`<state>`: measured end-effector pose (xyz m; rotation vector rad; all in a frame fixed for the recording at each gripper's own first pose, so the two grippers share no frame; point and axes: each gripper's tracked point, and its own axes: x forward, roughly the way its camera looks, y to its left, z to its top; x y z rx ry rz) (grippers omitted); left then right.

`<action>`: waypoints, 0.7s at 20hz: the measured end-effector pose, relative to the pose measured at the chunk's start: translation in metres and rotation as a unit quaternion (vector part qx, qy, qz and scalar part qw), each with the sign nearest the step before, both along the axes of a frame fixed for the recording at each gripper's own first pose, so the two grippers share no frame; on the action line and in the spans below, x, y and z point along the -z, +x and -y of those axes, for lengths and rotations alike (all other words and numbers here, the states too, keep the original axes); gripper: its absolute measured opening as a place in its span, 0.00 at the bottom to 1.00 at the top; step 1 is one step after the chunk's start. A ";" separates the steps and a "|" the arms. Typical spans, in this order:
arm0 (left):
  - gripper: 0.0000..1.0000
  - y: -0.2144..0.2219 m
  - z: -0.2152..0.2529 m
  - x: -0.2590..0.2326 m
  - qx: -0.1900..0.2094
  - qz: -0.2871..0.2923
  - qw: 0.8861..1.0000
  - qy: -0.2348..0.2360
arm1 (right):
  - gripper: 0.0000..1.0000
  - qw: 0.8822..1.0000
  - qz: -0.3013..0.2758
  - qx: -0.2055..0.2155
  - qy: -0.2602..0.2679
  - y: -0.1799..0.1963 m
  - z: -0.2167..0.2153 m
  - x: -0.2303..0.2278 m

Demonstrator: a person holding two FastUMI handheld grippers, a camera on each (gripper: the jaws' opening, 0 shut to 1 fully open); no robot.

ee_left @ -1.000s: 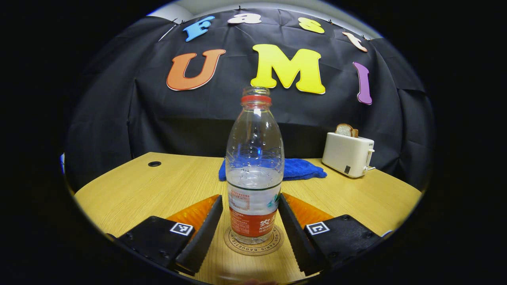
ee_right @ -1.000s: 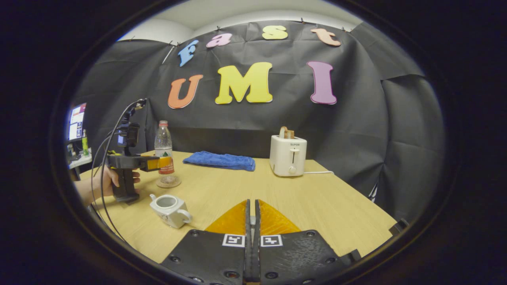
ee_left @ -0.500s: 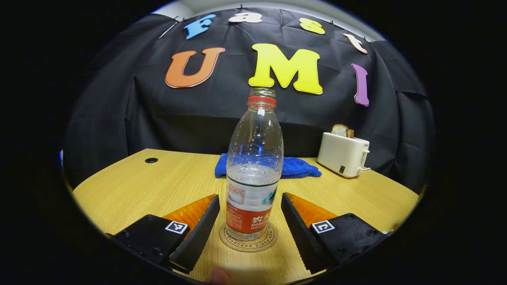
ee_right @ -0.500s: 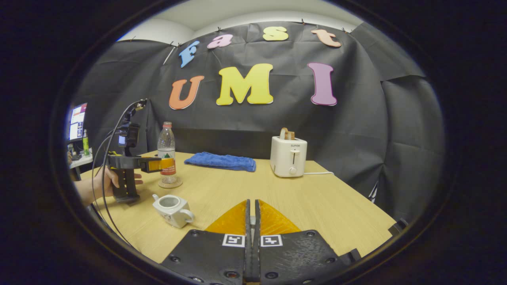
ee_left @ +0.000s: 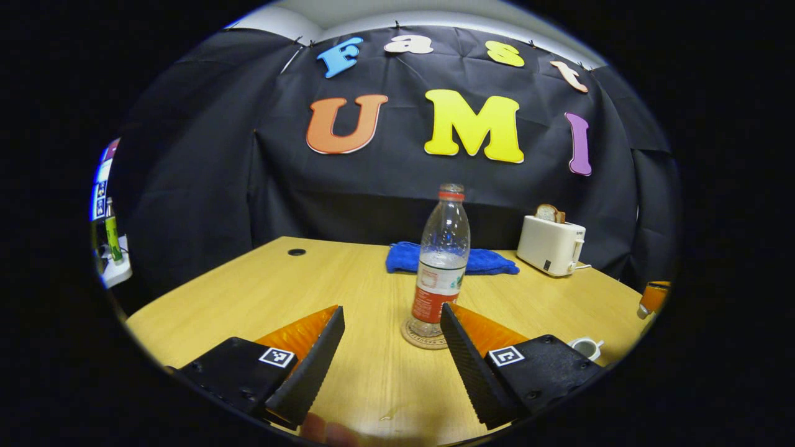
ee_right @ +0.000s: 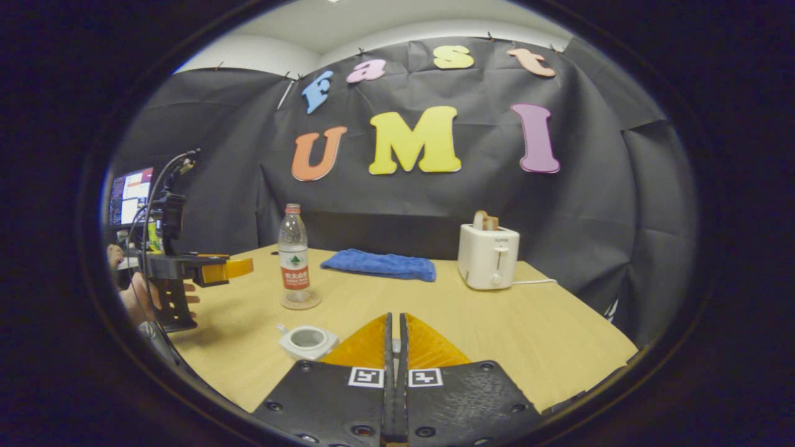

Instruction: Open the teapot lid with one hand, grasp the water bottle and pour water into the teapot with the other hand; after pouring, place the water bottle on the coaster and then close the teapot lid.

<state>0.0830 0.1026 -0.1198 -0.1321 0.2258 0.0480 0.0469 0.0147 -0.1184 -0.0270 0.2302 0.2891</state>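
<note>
A clear plastic water bottle (ee_left: 442, 261) with a red collar and a red-and-white label stands upright on a round coaster (ee_left: 424, 336) on a light wooden table (ee_left: 261, 292); it is uncapped and holds some water in its lower part. In the left gripper view, the left gripper (ee_left: 392, 360) sits in front of the bottle with its two fingers spread wide apart and nothing between them, clear of the bottle and coaster. To the right of the bottle, near the table's front edge, sits a small white teapot (ee_right: 307, 341) with its top open and no lid on it. Behind the bottle lies a folded blue cloth (ee_right: 380, 264), and to the right of the cloth stands a white toaster (ee_right: 487, 256) with bread slices poking out of its slots. In the right gripper view, the right gripper (ee_right: 394, 354) hovers over the table to the right of the bottle, its fingers pressed together; whether anything is pinched between them cannot be told. In that view a hand (ee_right: 140, 299) holds the left gripper by its handle, left of the bottle.
</note>
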 end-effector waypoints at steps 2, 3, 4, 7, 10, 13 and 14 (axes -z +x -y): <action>0.97 -0.027 -0.015 -0.011 -0.020 0.007 1.000 -0.001 | 0.00 1.000 0.002 -0.030 0.007 0.006 -0.027 -0.001; 0.97 -0.038 -0.020 -0.015 -0.028 0.010 1.000 -0.006 | 0.00 0.999 0.001 -0.041 0.009 0.009 -0.037 -0.001; 0.97 -0.049 -0.025 -0.018 -0.035 0.011 0.999 -0.008 | 0.00 0.999 0.002 -0.050 0.012 0.012 -0.047 -0.002; 0.97 -0.075 -0.048 -0.020 -0.067 0.007 0.998 0.000 | 0.00 0.998 -0.002 -0.068 0.007 0.020 -0.070 0.005; 0.97 -0.091 -0.060 -0.027 -0.085 0.015 0.996 0.019 | 0.00 0.997 -0.015 -0.080 0.002 0.022 -0.085 0.019; 0.97 -0.091 -0.065 -0.030 -0.092 0.023 0.994 0.045 | 0.00 0.996 -0.025 -0.084 -0.005 0.022 -0.092 0.032; 0.97 -0.092 -0.065 -0.033 -0.092 0.026 0.994 0.049 | 0.00 0.996 -0.027 -0.084 -0.004 0.022 -0.094 0.035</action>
